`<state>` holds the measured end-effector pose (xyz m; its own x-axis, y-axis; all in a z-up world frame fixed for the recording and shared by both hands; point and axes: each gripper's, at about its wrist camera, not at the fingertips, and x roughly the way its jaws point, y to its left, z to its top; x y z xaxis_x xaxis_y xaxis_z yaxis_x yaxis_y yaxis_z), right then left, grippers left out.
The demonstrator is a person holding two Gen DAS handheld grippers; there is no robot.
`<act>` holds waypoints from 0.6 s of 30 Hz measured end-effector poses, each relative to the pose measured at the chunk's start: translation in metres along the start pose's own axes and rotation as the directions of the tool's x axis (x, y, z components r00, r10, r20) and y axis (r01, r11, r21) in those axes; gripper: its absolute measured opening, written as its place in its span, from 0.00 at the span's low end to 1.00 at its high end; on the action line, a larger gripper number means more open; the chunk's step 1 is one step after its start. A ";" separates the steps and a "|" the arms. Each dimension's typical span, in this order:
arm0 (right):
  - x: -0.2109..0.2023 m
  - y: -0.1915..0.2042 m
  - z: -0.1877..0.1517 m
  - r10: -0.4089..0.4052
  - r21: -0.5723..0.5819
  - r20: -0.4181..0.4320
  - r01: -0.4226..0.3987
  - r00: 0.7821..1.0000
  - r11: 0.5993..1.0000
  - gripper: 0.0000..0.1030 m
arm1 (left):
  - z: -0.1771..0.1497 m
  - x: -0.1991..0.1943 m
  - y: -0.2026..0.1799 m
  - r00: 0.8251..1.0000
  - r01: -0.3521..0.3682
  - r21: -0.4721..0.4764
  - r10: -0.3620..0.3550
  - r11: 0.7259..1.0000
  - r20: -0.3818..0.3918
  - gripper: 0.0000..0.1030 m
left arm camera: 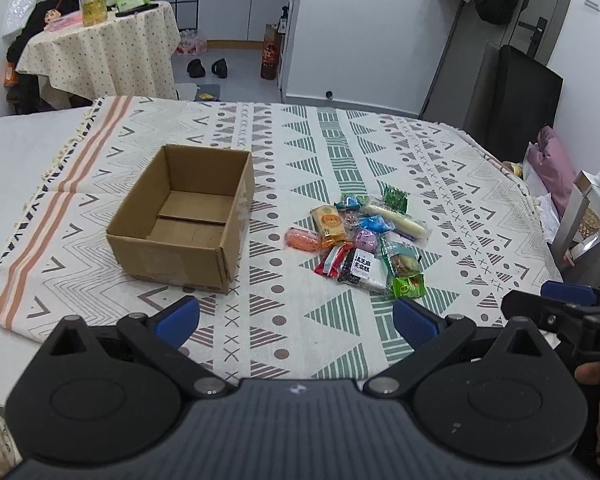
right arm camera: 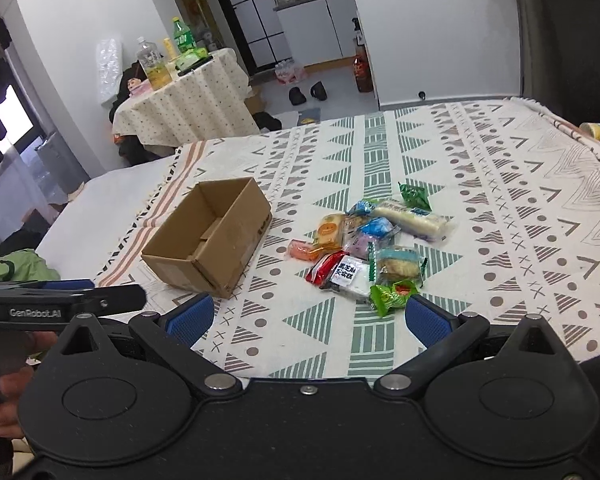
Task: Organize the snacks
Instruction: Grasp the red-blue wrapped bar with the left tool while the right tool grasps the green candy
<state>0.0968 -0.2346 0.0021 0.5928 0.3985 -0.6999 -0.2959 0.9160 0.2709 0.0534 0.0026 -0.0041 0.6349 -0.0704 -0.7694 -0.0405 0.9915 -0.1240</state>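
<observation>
Left gripper (left arm camera: 296, 320) spread wide, empty; right gripper (right arm camera: 306, 316) likewise. Snack pile (left arm camera: 360, 240) lies just ahead of both on the patterned cloth (left arm camera: 300, 152); empty cardboard box (left arm camera: 188, 216) ahead-left of it, apart.

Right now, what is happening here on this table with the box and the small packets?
A person holds a pair of tongs in each hand above a table with a patterned cloth. Both the left tongs and the right tongs are open and hold nothing. An open cardboard box stands empty on the cloth. To its right lies a pile of wrapped snacks, none yet in the box. The sorting appears not yet started.
</observation>
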 end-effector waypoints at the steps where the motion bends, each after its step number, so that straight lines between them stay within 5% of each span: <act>1: 0.004 -0.001 0.001 0.001 0.004 -0.005 -0.001 1.000 1.000 1.00 | 0.001 0.004 0.000 1.000 0.004 0.000 -0.004 1.000 -0.005 0.99; 18: 0.080 -0.059 0.006 0.014 0.156 -0.093 0.001 0.996 0.988 0.91 | 0.023 0.089 -0.019 0.996 0.064 -0.043 -0.067 0.997 -0.063 0.97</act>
<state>0.1664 -0.2567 -0.0658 0.5166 0.4052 -0.7543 -0.1750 0.9123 0.3702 0.1283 -0.0203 -0.0556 0.5859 -0.1434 -0.7976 -0.0326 0.9793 -0.2000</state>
